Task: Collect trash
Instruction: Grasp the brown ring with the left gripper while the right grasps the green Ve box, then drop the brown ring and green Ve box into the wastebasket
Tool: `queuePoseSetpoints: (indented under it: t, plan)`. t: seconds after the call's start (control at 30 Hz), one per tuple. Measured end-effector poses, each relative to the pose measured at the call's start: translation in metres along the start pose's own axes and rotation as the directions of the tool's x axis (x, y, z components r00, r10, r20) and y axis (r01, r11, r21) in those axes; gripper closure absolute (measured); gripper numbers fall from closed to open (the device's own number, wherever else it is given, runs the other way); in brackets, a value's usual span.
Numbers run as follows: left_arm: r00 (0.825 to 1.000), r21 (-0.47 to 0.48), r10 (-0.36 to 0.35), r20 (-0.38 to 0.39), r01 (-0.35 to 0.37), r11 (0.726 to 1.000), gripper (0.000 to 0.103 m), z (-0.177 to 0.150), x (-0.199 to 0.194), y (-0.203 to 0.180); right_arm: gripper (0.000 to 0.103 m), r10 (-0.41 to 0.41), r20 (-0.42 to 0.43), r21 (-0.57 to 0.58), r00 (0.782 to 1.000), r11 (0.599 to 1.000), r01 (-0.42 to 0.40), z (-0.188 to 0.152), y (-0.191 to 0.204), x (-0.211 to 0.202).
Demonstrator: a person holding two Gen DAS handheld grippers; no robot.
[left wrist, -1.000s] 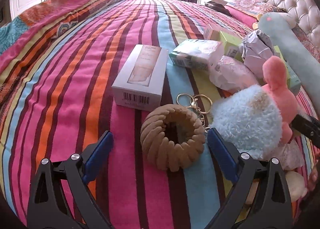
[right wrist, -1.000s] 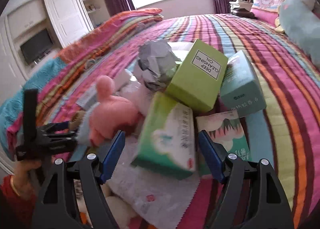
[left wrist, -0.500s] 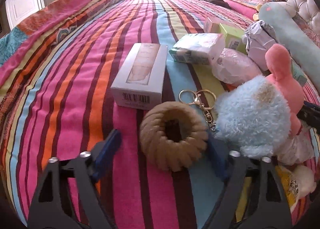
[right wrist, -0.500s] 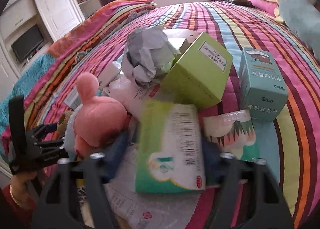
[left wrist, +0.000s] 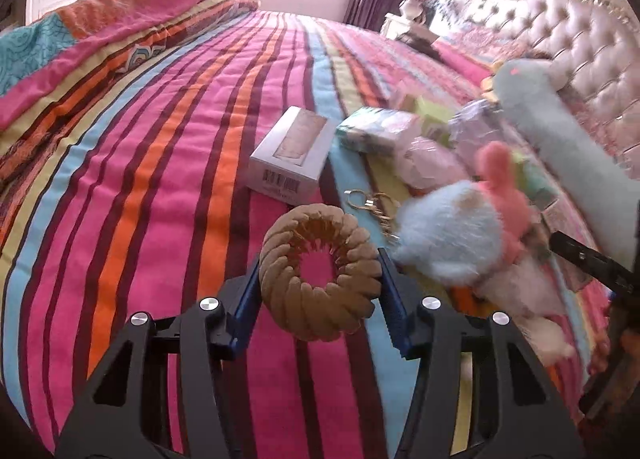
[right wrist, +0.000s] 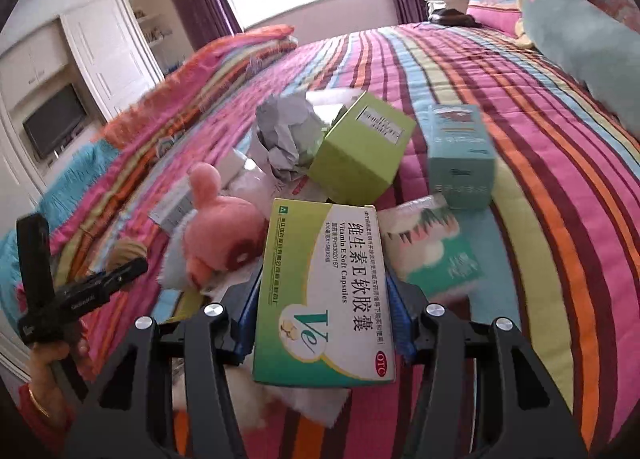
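Observation:
On the striped bedspread (left wrist: 160,179), my left gripper (left wrist: 319,259) has its blue pads pressed on both sides of a tan braided ring (left wrist: 316,319). Its jaws are closing, and the ring hangs tilted just above the cover. In the right wrist view my right gripper (right wrist: 325,279) is shut on a green-and-white Vitamin E capsule box (right wrist: 320,331), raised off the pile. Trash behind it: crumpled grey paper (right wrist: 282,135), a lime green box (right wrist: 362,151), a teal box (right wrist: 460,155) and a tissue pack (right wrist: 432,247). A white barcoded box (left wrist: 290,155) lies beyond the ring.
A blue-and-pink plush toy (left wrist: 452,235) with a gold key ring (left wrist: 370,203) lies right of the ring. A long teal plush (left wrist: 560,139) rests by the tufted headboard (left wrist: 592,59). A folded quilt (left wrist: 120,31) borders the bed's far left. A hand (right wrist: 44,363) holds the left gripper's handle.
Both grippers have closed from wide open: the left onto the braided ring, the right onto the Vitamin E box. Both objects have come up off the bed and nearer the cameras.

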State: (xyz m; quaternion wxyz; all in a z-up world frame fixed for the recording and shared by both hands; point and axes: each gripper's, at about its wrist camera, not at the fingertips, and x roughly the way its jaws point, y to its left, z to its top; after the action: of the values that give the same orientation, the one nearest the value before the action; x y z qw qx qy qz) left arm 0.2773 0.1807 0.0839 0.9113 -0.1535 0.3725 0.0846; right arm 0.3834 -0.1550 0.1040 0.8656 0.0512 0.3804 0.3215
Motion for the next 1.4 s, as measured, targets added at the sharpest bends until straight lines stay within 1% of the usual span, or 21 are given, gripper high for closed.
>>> queuePoseSetpoints:
  t: [0.13,0.27,0.3,0.4,0.5,0.57,0.6,0.67,0.73,0.77,0.8,0.83,0.87,0.93,1.03,1.07,1.13,1.17,1.2,1.23,1.4]
  plan:
    - [0.995,0.069,-0.062,0.073,0.057,0.996,0.051,-0.03,-0.057,-0.011,0.052,0.085,0.069,-0.004,0.994,0.996,-0.085,-0.019,0.01,-0.054]
    - [0.982,0.125,-0.155,0.106,0.141,0.982,0.051,-0.076,-0.116,-0.024,0.052,0.14,0.105,-0.069,0.985,0.989,-0.133,-0.066,0.033,-0.112]
    - [0.978,0.14,-0.179,0.107,0.164,0.977,0.051,-0.092,-0.132,-0.029,0.052,0.164,0.103,-0.074,0.981,0.985,-0.156,-0.09,0.04,-0.133]
    - [0.964,0.167,-0.256,0.064,0.243,0.956,0.051,-0.141,-0.166,-0.043,0.052,0.204,0.058,-0.051,0.977,0.978,-0.201,-0.146,0.053,-0.167]
    - [0.947,0.185,-0.317,-0.057,0.322,0.928,0.051,-0.194,-0.179,-0.06,0.052,0.214,-0.024,0.009,0.976,0.977,-0.214,-0.196,0.062,-0.184]
    - [0.926,0.195,-0.334,-0.176,0.365,0.91,0.051,-0.23,-0.169,-0.072,0.052,0.187,-0.098,0.047,0.977,0.982,-0.183,-0.228,0.067,-0.185]
    - [0.905,0.19,-0.334,-0.262,0.388,0.902,0.051,-0.256,-0.153,-0.081,0.052,0.167,-0.156,0.072,0.973,0.985,-0.158,-0.249,0.066,-0.18]
    - [0.874,0.182,-0.319,-0.366,0.404,0.897,0.051,-0.288,-0.128,-0.091,0.052,0.145,-0.223,0.116,0.964,0.986,-0.122,-0.272,0.06,-0.168]
    - [0.828,0.205,-0.253,-0.5,0.396,0.895,0.051,-0.329,-0.088,-0.106,0.052,0.089,-0.314,0.15,0.945,0.988,-0.043,-0.301,0.048,-0.144]
    - [0.817,0.217,-0.225,-0.531,0.387,0.896,0.051,-0.341,-0.073,-0.11,0.052,0.069,-0.352,0.162,0.933,0.987,-0.012,-0.313,0.043,-0.133]
    - [0.806,0.248,-0.171,-0.567,0.365,0.897,0.051,-0.357,-0.057,-0.115,0.052,0.033,-0.417,0.165,0.908,0.985,0.04,-0.329,0.037,-0.116]
    - [0.784,0.266,-0.133,-0.607,0.358,0.895,0.05,-0.371,-0.041,-0.119,0.052,0.017,-0.448,0.17,0.894,0.983,0.066,-0.338,0.034,-0.106]
    - [0.766,0.26,-0.118,-0.632,0.353,0.898,0.05,-0.38,-0.029,-0.12,0.052,0.02,-0.47,0.177,0.882,0.982,0.072,-0.345,0.031,-0.098]
    - [0.745,0.272,-0.08,-0.663,0.338,0.901,0.05,-0.39,-0.017,-0.12,0.052,0.037,-0.53,0.208,0.847,0.974,0.087,-0.361,0.026,-0.083]
    - [0.717,0.247,-0.068,-0.694,0.325,0.913,0.047,-0.395,-0.007,-0.115,0.052,0.048,-0.547,0.219,0.836,0.972,0.088,-0.361,0.023,-0.074]
    - [0.711,0.235,-0.074,-0.699,0.326,0.916,0.046,-0.397,-0.005,-0.116,0.052,0.05,-0.548,0.218,0.835,0.972,0.085,-0.361,0.023,-0.073]
    - [0.721,0.228,-0.068,-0.69,0.305,0.925,0.023,-0.399,-0.006,-0.11,0.046,0.046,-0.556,0.212,0.83,0.973,0.088,-0.363,0.021,-0.07]
    - [0.726,0.229,-0.064,-0.685,0.298,0.927,0.019,-0.399,-0.005,-0.109,0.041,0.038,-0.559,0.206,0.828,0.974,0.094,-0.366,0.022,-0.07]
    - [0.728,0.227,-0.065,-0.682,0.296,0.928,0.017,-0.398,-0.005,-0.109,0.035,0.02,-0.563,0.195,0.826,0.975,0.109,-0.364,0.022,-0.067]
    - [0.729,0.227,-0.064,-0.681,0.293,0.929,0.015,-0.397,-0.005,-0.109,0.034,0.009,-0.561,0.188,0.827,0.975,0.116,-0.375,0.025,-0.077]
    - [0.725,0.207,-0.075,-0.684,0.292,0.934,0.013,-0.4,-0.007,-0.104,0.034,-0.004,-0.562,0.202,0.827,0.969,0.141,-0.381,0.016,-0.083]
